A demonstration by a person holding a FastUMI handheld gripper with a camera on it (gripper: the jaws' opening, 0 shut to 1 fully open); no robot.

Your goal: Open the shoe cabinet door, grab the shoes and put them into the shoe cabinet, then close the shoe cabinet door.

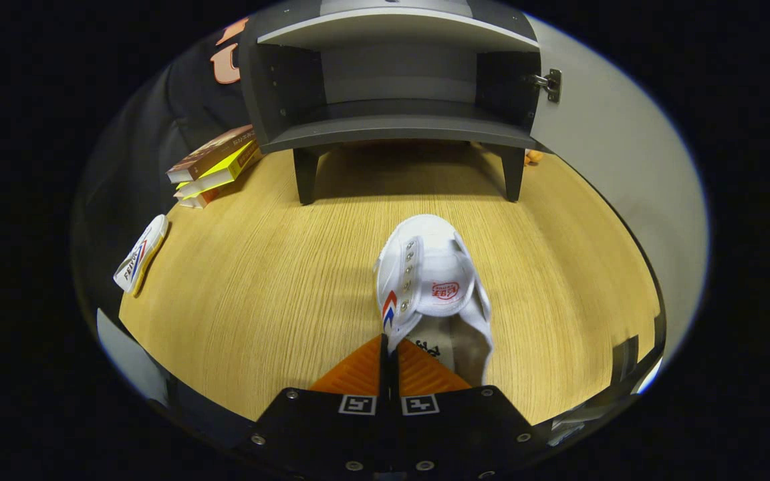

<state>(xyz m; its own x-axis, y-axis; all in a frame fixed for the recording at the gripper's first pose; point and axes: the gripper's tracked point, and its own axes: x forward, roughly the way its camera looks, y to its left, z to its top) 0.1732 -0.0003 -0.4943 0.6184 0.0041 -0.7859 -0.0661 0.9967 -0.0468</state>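
- Presently 1 white shoe [435, 280] is held at its side wall, by the collar, between the gripper's [390, 347] 2 fingers, which are clenched together on the thin canvas; its toe points ahead toward the cabinet.
- Judged reason for the grip: the collar edge is the thinnest part, so narrow jaws can pinch it and carry the shoe toe-first.
- Whether the sole rests on the bench [258, 280] or hangs just above it cannot be told.
- Beyond the shoe stands the shoe cabinet [395, 127] on short legs, its door [612, 174] swung wide to the right on a hinge [549, 83], leaving the lower shelf bare and ready to receive the shoe.
- A second shoe [139, 255] lies well apart, at the bench's left edge, not yet stowed.
- 3 stacked books [214, 164] sit just beside the cabinet's left leg, clear of the approach path.
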